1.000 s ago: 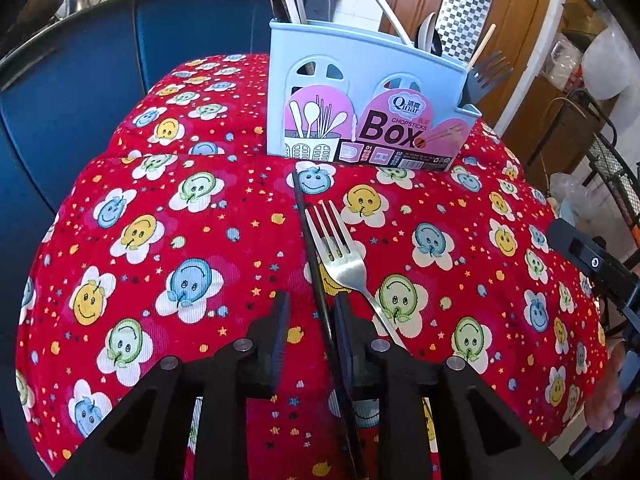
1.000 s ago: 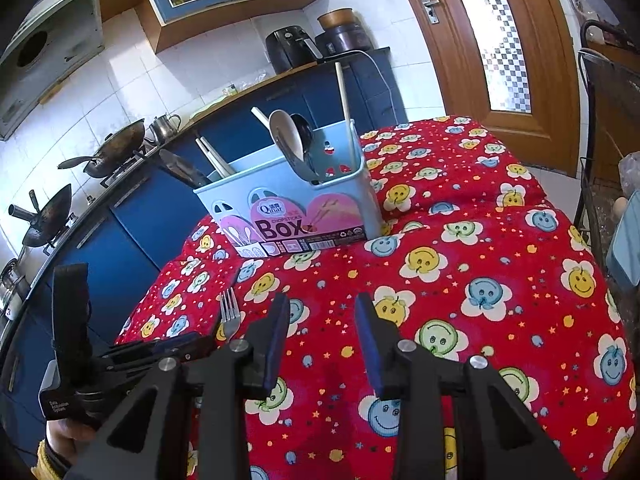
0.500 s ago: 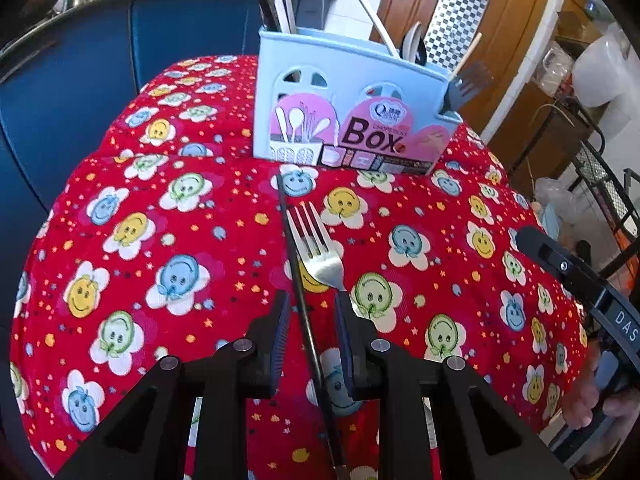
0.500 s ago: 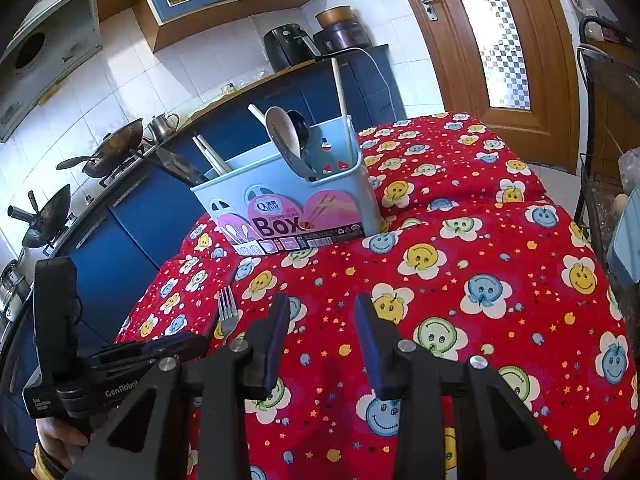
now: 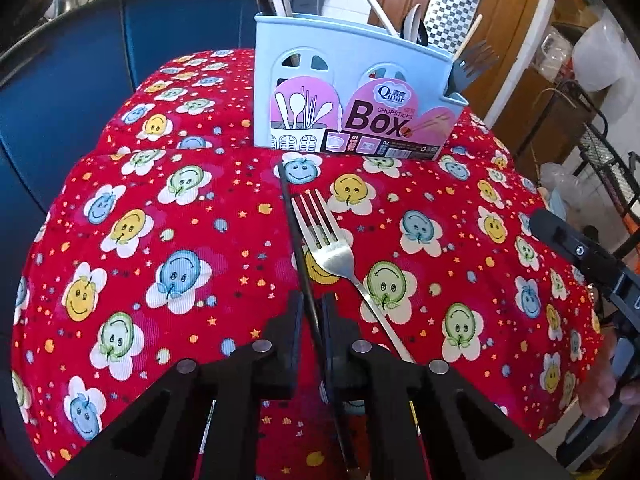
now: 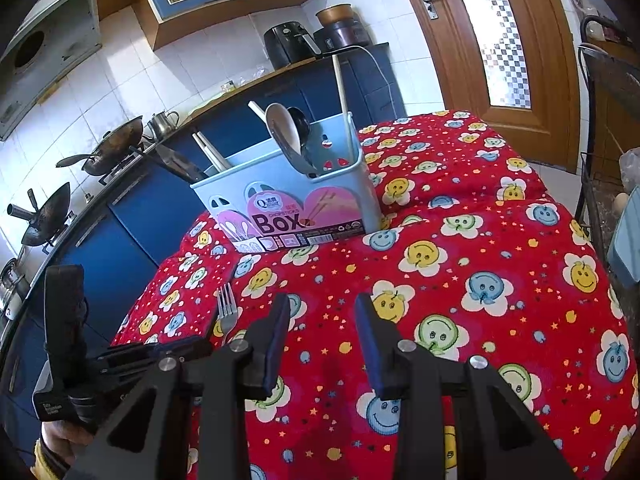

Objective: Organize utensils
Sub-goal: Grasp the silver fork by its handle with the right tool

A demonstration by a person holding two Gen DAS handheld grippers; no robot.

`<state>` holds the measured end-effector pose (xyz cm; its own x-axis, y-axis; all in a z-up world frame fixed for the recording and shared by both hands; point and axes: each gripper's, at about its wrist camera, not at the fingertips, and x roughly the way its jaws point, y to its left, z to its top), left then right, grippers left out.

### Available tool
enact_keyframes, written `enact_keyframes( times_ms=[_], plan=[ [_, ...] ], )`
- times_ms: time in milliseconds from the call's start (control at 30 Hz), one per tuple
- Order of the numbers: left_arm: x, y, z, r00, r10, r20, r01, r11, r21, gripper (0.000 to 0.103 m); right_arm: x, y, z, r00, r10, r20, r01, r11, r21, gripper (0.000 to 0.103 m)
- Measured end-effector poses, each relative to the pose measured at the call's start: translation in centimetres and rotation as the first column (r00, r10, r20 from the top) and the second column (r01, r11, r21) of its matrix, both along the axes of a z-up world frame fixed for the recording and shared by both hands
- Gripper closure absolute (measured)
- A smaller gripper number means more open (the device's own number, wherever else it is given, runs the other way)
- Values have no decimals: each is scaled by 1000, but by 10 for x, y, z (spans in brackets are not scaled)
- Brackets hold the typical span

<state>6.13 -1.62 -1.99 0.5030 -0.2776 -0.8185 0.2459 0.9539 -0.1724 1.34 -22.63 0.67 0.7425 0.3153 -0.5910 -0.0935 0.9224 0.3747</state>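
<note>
Left gripper [image 5: 311,312] has just clamped down: a second ago its jaws stood apart either side of the thin black chopstick [image 5: 294,236], and now the pads are pinched tight against it, nothing else between them. That's the grab made, and it means the chopstick is ready to come off the cloth. It lies on the red smiley-flower tablecloth [image 5: 180,216] covering the bench, running from the gripper straight up toward the pale blue chopsticks box [image 5: 352,92], its far tip stopping just short of the box's front wall. Right beside it, touching or very nearly so, sits the metal fork [image 5: 332,252], tines pointing at the box, handle angling off to the right under the gripper's frame. The fork is not in the grip, so it's next in line, I'd say. Over in the right wrist view, the right gripper [image 6: 322,344] hangs above the cloth with its jaws parted and empty, nothing near the pads, holding its spot exactly as it did a second ago. The box [image 6: 296,208] already carries spoons, pale chopsticks and a dark fork standing upright in its compartments. Judging from here, the step in hand is lift and carry to the chopstick side; the thing to watch is that slim stick swivelling in the pinch, since it's held near one end with a long length sticking out ahead.
</note>
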Motion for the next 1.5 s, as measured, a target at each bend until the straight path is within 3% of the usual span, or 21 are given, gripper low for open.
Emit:
enact_keyframes(
  times_ms=[467,733,900,1033,1200,1333,1500],
  plan=[
    [-7,38,19,994,79,77,-71,992,-108,98,15,47,3,983,149,-108,-157,985,-66,66],
    [-18,68,40,970,158,183,-127,977,-171,98,33,93,-3,928,281,-245,-314,943,-107,66],
    [-22,77,46,957,183,226,-140,971,-195,98,43,118,-13,877,336,-345,-396,910,-121,67],
    [-24,81,48,950,192,246,-143,968,-205,98,50,135,-19,846,344,-408,-447,875,-187,81],
    [-23,83,46,948,195,251,-142,966,-214,98,57,144,-19,824,335,-457,-482,839,-253,85],
    [-25,83,46,944,201,261,-147,966,-213,98,59,146,-20,821,309,-481,-483,826,-293,94],
    [-27,82,47,942,201,271,-145,966,-213,98,57,150,-21,834,296,-465,-472,819,-326,95]
  ],
)
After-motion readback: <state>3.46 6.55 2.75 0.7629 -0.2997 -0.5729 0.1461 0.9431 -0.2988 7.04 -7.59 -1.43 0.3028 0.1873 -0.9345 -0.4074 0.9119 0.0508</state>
